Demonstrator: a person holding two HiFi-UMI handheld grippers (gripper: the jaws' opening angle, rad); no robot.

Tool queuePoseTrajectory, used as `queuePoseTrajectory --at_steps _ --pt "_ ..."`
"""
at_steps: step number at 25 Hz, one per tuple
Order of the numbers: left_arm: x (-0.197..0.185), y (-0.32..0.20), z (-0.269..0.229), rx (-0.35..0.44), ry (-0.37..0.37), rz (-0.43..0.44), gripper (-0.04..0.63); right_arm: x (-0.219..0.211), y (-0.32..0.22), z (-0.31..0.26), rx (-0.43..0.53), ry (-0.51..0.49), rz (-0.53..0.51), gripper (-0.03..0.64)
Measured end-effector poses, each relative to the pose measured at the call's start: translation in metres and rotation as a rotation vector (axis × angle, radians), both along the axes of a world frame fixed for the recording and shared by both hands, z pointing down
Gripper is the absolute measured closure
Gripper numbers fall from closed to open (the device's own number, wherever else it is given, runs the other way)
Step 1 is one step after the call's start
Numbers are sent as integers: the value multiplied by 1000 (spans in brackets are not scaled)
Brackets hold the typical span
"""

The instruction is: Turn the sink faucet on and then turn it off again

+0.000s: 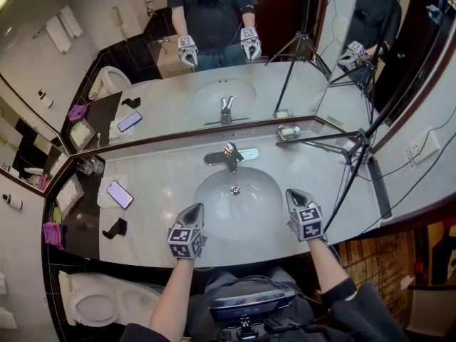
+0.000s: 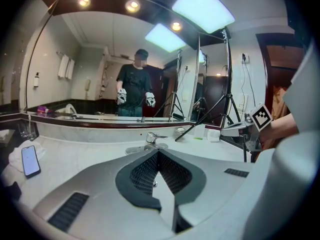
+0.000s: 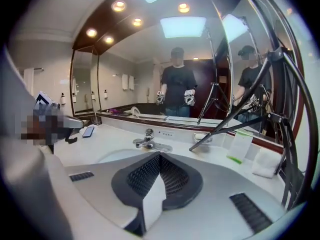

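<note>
The faucet (image 1: 230, 154) stands at the back edge of the sink (image 1: 212, 199), in the middle of the marble counter (image 1: 160, 173), well apart from both grippers. The left gripper (image 1: 195, 207) and the right gripper (image 1: 293, 193) hang over the front rim of the basin, one at each side. Each has its jaws closed together and holds nothing.

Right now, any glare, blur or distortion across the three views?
Head view: sharp, even light, counter edges bowed. Left gripper view: heavy fisheye, dark corners, ceiling light panel blown out. Right gripper view: same fisheye, same glare up top, faucet crisp.
</note>
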State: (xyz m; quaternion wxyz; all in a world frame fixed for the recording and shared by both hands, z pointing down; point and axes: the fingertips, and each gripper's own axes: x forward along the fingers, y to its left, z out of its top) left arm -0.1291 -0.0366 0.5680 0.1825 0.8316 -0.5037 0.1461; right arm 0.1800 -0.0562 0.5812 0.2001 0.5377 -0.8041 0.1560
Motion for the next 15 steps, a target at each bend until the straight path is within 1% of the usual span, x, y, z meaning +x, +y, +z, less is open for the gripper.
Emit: queuePoseTrajectory --at_steps 3,5,11,15 --pt "2 1 -1 2 4 7 607 7 8 4 -20 -53 29 598" --pt "2 1 -1 2 7 10 607 8 12 10 -32 -65 38 599" --pt "-6 4 -1 -1 16 -11 609 6 22 20 -52 -71 41 598" --pt "-10 5 -1 -4 41 -32 607 6 24 24 -55 -68 40 598"
